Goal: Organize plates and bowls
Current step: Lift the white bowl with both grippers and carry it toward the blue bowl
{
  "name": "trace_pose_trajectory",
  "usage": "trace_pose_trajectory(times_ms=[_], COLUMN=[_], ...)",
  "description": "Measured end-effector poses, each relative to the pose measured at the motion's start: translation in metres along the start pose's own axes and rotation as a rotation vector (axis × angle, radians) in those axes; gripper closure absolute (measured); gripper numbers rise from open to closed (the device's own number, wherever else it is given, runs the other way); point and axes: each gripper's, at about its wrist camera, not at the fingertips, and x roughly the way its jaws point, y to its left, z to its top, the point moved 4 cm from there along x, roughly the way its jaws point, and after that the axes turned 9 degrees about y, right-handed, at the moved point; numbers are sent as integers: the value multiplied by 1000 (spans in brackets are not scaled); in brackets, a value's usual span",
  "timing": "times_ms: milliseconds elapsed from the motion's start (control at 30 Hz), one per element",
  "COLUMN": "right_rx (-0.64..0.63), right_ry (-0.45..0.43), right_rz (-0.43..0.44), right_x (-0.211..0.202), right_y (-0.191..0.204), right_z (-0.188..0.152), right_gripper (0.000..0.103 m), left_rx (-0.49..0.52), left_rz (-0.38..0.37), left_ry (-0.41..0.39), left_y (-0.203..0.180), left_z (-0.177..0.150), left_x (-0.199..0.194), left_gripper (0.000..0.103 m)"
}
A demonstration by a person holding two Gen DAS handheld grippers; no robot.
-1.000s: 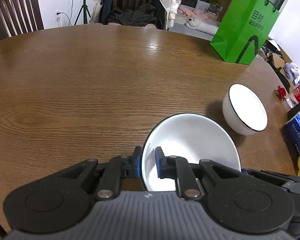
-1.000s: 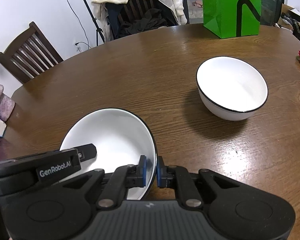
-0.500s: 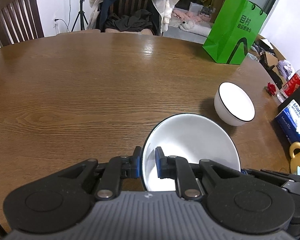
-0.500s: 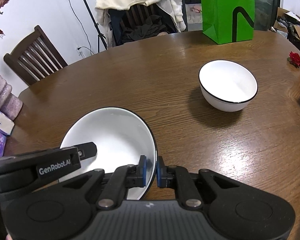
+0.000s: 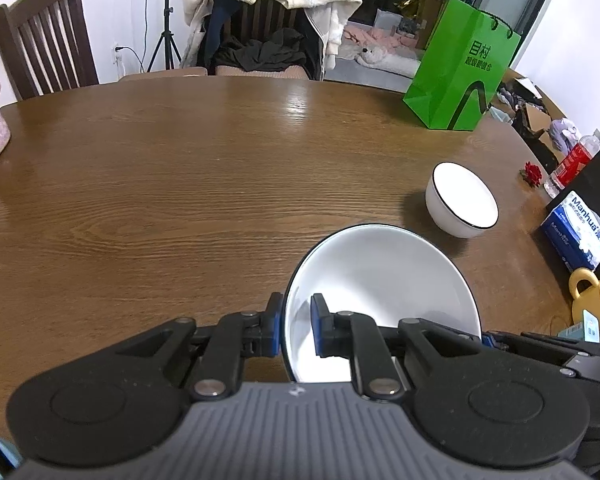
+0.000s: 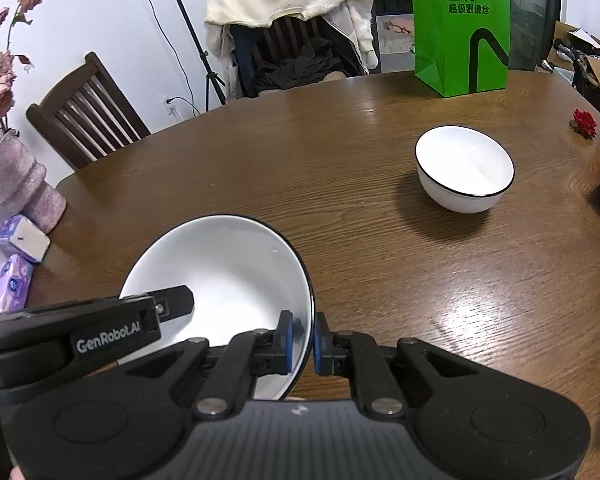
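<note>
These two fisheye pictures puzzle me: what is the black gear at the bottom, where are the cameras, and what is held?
No robot: a person holds a two-finger tool in each hand, with a camera on each looking along its fingers. The left tool and the right tool each pinch the rim of one large white bowl, from opposite sides. On the wooden table stand a smaller white bowl, a green bag, a tissue pack and a yellow mug.

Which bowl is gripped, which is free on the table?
The wide bowl is gripped: the left hand-held gripper and right hand-held gripper pinch opposite rims. The small bowl sits free near the green bag.
</note>
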Motion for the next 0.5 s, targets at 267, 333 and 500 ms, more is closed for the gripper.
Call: trace_pose_trajectory(times_ms=[267, 333, 500], right_rx=[-19, -24, -35], right_ry=[-5, -7, -13], right_rz=[12, 15, 26], right_x=[-15, -19, -29], right_y=[22, 27, 40], right_z=[-16, -19, -29], right_gripper=[93, 93, 93], left_rx=[-14, -15, -17], left_rz=[8, 10, 16], left_ry=[-15, -20, -34], left_y=[15, 18, 27], left_z=[-15, -19, -28], left_x=[-22, -28, -43], left_gripper=[88, 88, 88])
